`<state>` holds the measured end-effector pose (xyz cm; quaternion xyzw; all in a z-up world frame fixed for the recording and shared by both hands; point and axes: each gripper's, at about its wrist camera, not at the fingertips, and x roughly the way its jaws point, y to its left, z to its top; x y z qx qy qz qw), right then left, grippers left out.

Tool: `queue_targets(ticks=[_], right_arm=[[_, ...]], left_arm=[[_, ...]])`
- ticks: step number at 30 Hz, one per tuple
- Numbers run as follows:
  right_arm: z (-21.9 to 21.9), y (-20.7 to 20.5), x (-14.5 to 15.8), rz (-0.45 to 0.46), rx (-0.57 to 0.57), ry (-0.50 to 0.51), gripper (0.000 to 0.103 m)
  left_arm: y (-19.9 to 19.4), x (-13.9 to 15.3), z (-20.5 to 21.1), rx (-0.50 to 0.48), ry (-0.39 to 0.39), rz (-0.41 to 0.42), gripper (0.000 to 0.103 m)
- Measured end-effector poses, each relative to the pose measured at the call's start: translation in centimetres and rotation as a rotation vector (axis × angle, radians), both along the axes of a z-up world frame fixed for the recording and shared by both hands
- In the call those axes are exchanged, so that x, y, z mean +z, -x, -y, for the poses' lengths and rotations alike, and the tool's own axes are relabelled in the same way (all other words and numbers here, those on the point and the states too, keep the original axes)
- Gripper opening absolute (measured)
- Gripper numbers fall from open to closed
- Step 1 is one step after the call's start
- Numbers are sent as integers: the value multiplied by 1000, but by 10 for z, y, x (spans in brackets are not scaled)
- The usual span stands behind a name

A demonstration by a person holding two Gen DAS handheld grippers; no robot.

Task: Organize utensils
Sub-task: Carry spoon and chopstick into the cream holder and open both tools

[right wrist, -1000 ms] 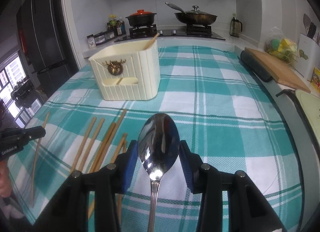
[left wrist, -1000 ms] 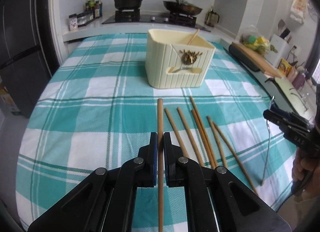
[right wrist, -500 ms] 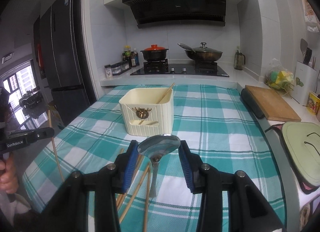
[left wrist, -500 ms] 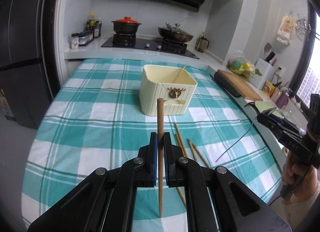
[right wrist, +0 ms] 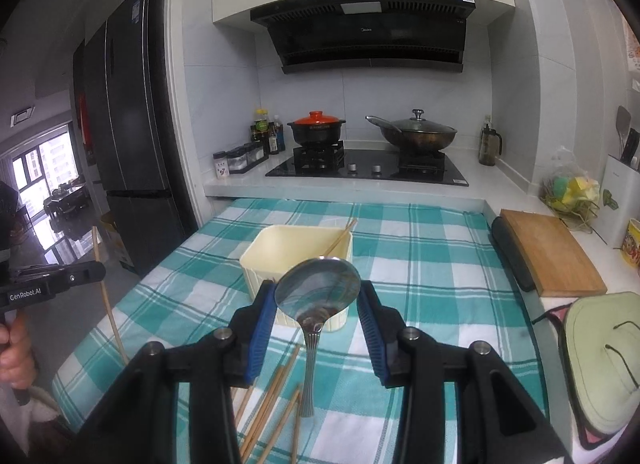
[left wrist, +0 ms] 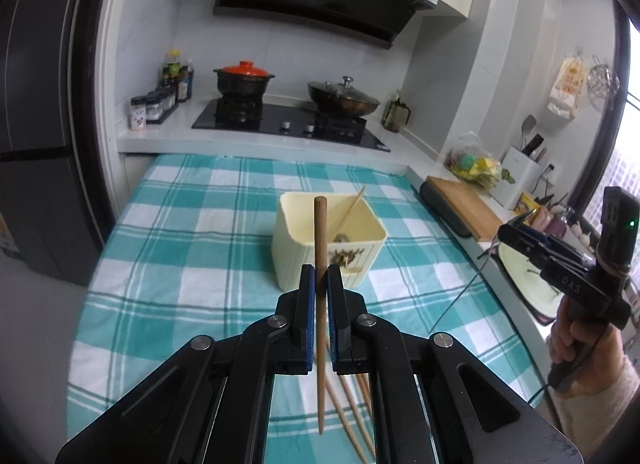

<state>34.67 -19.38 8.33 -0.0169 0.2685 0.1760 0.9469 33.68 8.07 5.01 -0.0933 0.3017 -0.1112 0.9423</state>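
A: Chopstick [left wrist: 320,264] first: how will it handle?

B: Light, stiff, slim wood, I'd judge. The left gripper [left wrist: 319,318] has its fingers clenched on it about mid-length, which should stop it swinging. It stands nearly upright, long axis vertical, blunt end up, lower tip hanging clear above the checked cloth [left wrist: 192,248].

A: And the spoon [right wrist: 318,296]?

B: Polished metal, so heavier and probably slippery. The right gripper [right wrist: 318,310] grasps it across the bowl, blue pads on either rim. That's a smooth curved hold, so it could pivot. Bowl is up, handle pointing down toward the near edge.

A: Where's everything relative to the bin?

B: Both hang in the air on the near side of the cream holder [left wrist: 328,244], which already has one chopstick leaning in its far right corner. More loose chopsticks [right wrist: 276,396] lie on the cloth below.
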Motion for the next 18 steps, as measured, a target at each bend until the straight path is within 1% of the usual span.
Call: queue_targets(ticks=[6,10,12,14,16,18], right_arm=[[-15,-51,40,62,10,-11,42],[-27,-90,55,104,12,-24,42],[-33,-108,56,116,13,-34,42],[-38,-126,51,120,13,-44,42],[-42,-145,41,109,10,-43,42],[-44,-162,26,67,9,-48,42]], left_arm=[[-54,57,5,15,-12,115,4],[-98,80,13,47,-20,183,4],[-121,83,16,73,-22,208,4],[-144,79,21,95,-29,217,4],[-167,67,26,108,-41,206,4],[-189,51,33,113,-60,177,4]])
